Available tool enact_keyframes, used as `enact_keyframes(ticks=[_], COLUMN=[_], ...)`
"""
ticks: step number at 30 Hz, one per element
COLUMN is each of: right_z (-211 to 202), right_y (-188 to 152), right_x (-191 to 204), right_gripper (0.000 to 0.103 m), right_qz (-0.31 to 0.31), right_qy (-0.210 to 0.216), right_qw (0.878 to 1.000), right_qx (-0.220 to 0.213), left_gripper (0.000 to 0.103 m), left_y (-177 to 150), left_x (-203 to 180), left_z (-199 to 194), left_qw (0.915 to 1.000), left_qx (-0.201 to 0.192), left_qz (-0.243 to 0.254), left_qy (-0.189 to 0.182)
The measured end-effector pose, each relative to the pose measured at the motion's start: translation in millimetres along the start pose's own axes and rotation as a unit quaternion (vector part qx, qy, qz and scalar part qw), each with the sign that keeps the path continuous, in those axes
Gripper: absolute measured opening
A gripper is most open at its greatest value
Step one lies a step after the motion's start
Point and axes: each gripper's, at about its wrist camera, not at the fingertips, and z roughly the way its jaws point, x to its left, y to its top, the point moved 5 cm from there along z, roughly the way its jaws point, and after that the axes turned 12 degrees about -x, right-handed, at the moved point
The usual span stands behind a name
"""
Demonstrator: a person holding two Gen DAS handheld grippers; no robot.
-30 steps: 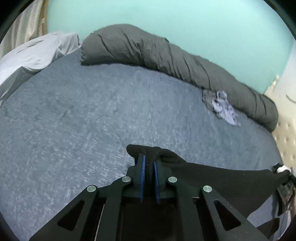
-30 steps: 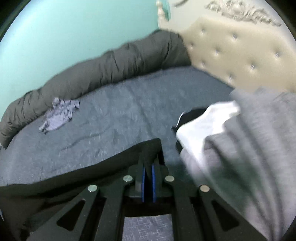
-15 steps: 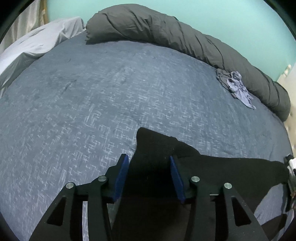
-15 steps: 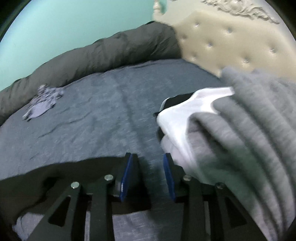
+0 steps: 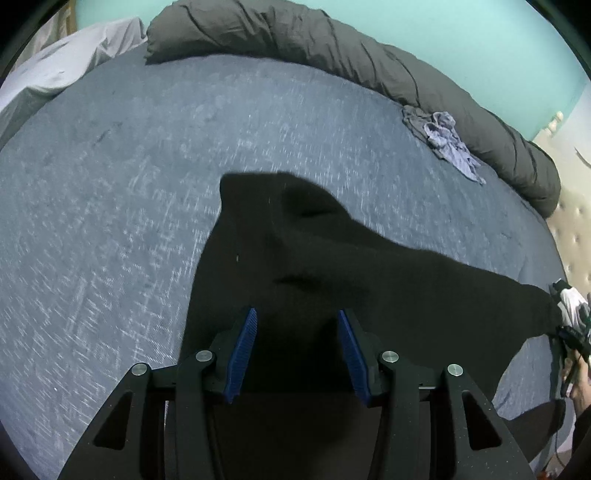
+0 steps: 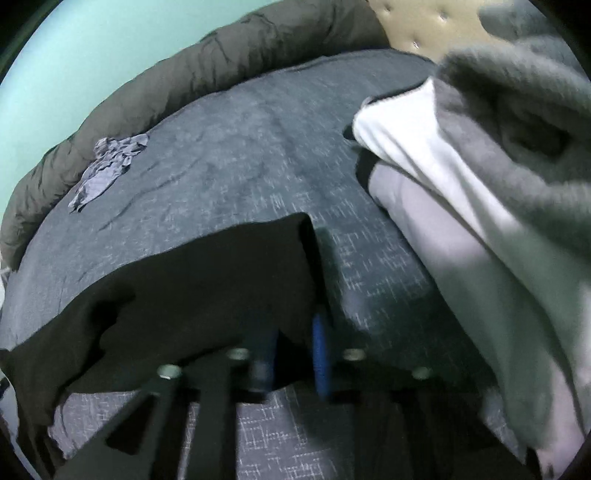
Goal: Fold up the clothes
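Observation:
A black garment (image 5: 332,266) lies spread on the grey-blue bed cover (image 5: 110,184). My left gripper (image 5: 297,332) is open, its blue pads apart above the garment's near part, holding nothing. In the right wrist view the same black garment (image 6: 184,295) lies flat with its corner near my right gripper (image 6: 295,343), which is blurred; its blue pads stand apart and hold nothing.
A rolled dark grey duvet (image 5: 332,48) runs along the far edge by the teal wall. A crumpled lilac cloth (image 5: 447,136) lies near it. A pile of grey and white clothes (image 6: 480,184) sits at the right. A tufted beige headboard (image 6: 424,29) stands behind.
Both grippers were shut on the black garment's edge, then opened and let it go. The garment now lies on the bed and both grippers have pulled back from it.

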Motion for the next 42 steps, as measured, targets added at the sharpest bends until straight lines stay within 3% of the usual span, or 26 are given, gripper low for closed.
enact_keyframes(ticks=[4, 10, 17, 21, 27, 31, 34, 36, 42], right_z=[-21, -53, -20, -37, -61, -75, -46, -25, -2], right_y=[26, 74, 44, 37, 43, 47, 36, 24, 6], right_x=[12, 12, 10, 3, 12, 23, 25, 25, 26], right_gripper=[0.006, 0.006, 0.021, 0.034, 0.035, 0.035, 0.038, 0.038, 0.039], right_qz=[-0.043, -0.079, -0.092, -0.072, -0.098, -0.095, -0.033, 0.007, 0.059], right_qy=[-0.009, -0.075, -0.099, -0.106, -0.119, -0.092, -0.023, -0.004, 0.001], right_qw=[0.997, 0.98, 0.988, 0.987, 0.977, 0.976, 0.995, 0.999, 0.998], right_qx=[-0.068, -0.168, -0.073, -0.095, -0.145, -0.175, -0.091, -0.039, -0.019], left_gripper=[0.05, 0.05, 0.05, 0.05, 0.05, 0.05, 0.05, 0.05, 0.05], left_y=[-7, -13, -19, -20, -19, -20, -20, -20, -22], left_x=[2, 3, 5, 7, 9, 6, 1, -3, -10], left_z=[6, 7, 4, 1, -2, -2, -1, -2, -5], left_qw=[0.9999, 0.9999, 0.9999, 0.9999, 0.9999, 0.9999, 0.9999, 0.9999, 0.9999], left_qx=[0.007, 0.009, 0.011, 0.011, 0.01, 0.009, 0.009, 0.009, 0.01], left_qz=[0.004, 0.005, -0.001, -0.002, -0.006, -0.008, -0.007, -0.007, -0.005], left_qy=[0.007, 0.013, 0.011, 0.011, 0.01, 0.007, 0.004, 0.0, -0.007])
